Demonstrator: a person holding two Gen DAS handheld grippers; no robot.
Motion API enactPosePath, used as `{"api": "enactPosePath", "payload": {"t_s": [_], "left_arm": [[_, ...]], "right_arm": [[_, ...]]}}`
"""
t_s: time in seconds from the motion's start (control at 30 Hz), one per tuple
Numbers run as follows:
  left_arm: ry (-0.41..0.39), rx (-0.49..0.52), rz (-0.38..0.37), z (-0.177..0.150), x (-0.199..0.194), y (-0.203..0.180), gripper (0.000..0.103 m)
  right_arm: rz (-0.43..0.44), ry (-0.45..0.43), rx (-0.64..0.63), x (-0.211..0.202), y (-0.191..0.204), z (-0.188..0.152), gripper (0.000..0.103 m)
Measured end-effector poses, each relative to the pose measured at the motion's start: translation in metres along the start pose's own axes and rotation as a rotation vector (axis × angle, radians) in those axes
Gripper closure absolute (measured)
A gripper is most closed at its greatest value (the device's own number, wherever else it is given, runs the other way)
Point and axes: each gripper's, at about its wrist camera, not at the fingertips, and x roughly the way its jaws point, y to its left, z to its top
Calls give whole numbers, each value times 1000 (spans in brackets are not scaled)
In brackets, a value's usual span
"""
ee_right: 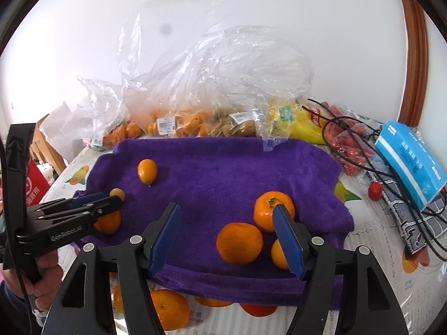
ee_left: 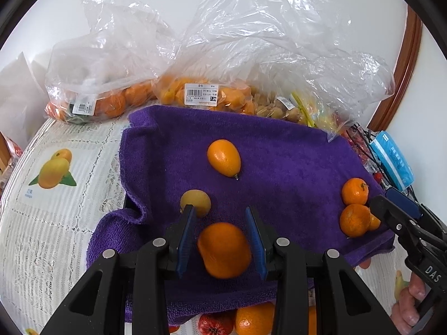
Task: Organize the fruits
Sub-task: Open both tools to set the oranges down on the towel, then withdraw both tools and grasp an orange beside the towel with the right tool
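left gripper (ee_left: 222, 236) low over the purple towel (ee_left: 293, 162), jaws apart, an orange (ee_left: 223, 249) lying between the blue pads with gaps either side. small yellow fruit (ee_left: 195, 202) just beyond its left finger; oval orange fruit (ee_left: 223, 157) farther back. right gripper (ee_right: 226, 233) jaws wide apart, holding nothing, above a cluster of three oranges (ee_right: 239, 243) near the towel's right front. bagged fruit (ee_right: 178, 125) behind the towel.

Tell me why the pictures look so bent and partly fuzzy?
Both views are fisheye: black corners, the door frame bowed. Left wrist view: the orange between the left claw pads is motion-blurred. Right wrist view: a dark smudge spots the wall.
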Motion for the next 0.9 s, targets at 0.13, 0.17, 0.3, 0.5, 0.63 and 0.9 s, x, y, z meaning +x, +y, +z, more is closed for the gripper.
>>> {"api": "enactPosePath", "payload": {"t_s": [0.13,0.17,0.3,0.5,0.63,0.9], "left_arm": [[-13,-19,-3,2,-6,3,49],[-16,-18,3,2,-7,2,48],[-36,1,17,2,-14,-1,45],[-54,17,13,3,-21,-7,44],[-63,20,-1,4,-29,-11,44],[-49,28,-3,-12,-53,-5,44]], "right_arm": [[-8,-21,12,-3,-3,1,35],[1,-22,9,-4,-3,1,35],[-5,-50,1,-9,-2,2,35],[40,-45,53,-22,-2,4,37],[-25,-11,30,-36,6,4,39],[-41,37,20,-57,21,-19,51]]}}
